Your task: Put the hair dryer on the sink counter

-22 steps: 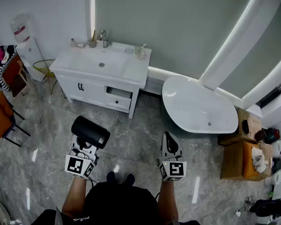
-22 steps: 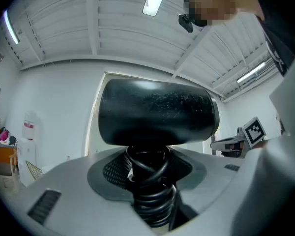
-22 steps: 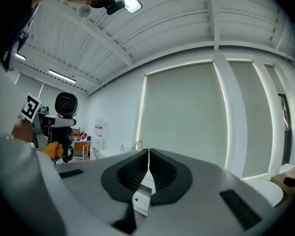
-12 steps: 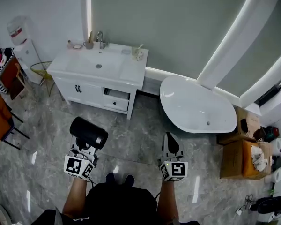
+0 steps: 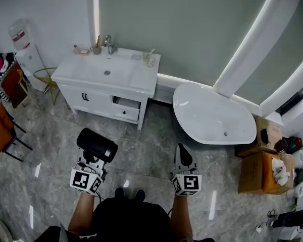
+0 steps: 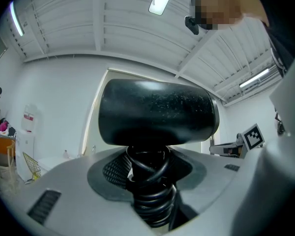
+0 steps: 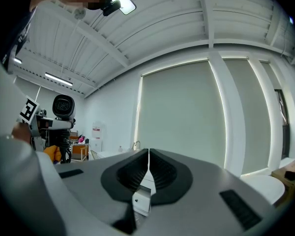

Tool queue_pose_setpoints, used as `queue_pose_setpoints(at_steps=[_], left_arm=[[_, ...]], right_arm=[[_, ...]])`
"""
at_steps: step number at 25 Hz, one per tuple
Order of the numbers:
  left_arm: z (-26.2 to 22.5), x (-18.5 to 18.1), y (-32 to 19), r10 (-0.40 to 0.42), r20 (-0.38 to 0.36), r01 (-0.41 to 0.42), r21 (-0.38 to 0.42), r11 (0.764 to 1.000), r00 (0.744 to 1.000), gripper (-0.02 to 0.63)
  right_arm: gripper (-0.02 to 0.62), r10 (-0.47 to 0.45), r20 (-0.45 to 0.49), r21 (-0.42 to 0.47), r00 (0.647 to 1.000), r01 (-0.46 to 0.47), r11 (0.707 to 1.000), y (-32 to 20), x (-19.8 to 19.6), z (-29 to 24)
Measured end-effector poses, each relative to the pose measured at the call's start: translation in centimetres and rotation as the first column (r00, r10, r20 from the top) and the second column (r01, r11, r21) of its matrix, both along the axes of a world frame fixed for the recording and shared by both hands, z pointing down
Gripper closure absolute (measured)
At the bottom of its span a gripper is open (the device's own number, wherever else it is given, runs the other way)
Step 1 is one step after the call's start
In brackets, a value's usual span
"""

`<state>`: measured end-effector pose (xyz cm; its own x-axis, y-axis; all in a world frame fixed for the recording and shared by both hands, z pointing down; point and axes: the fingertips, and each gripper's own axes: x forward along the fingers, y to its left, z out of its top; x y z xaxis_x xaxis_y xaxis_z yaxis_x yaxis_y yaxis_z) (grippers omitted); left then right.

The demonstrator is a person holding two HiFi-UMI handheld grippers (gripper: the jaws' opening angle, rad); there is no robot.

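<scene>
Head view, marble floor (image 5: 146,147), sink counter (image 5: 140,78), bathtub (image 5: 212,117), hair dryer (image 5: 97,144)

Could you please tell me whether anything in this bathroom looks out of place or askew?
One vanity drawer stands pulled out below the sink counter, while the doors beside it are shut.

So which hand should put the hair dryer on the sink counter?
Left. The left gripper holds the hair dryer and is nearer the sink counter; the right gripper is shut and empty.
</scene>
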<state>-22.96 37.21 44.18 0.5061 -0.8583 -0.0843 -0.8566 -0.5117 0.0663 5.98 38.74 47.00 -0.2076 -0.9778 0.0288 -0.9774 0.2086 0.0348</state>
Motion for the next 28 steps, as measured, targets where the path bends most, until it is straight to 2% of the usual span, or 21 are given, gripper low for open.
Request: queue_pose_setpoints(at_steps=[22,28], left_arm=[[0.7,3.5,2.4,-0.039,0.022,0.039,-0.007,0.999,0.999,0.391],[1.2,4.4,3.5,-0.059,-0.015,0.059,-0.034,0.998,0.998,0.391]], right_arm=[[0.565,-0.041,0.039,-0.010,0.998,0.041,0.999,1.2,3.3,1.0],[0.565,-0.063,0.040,-0.017,0.997,0.063,0.998,1.9,4.2,1.6]])
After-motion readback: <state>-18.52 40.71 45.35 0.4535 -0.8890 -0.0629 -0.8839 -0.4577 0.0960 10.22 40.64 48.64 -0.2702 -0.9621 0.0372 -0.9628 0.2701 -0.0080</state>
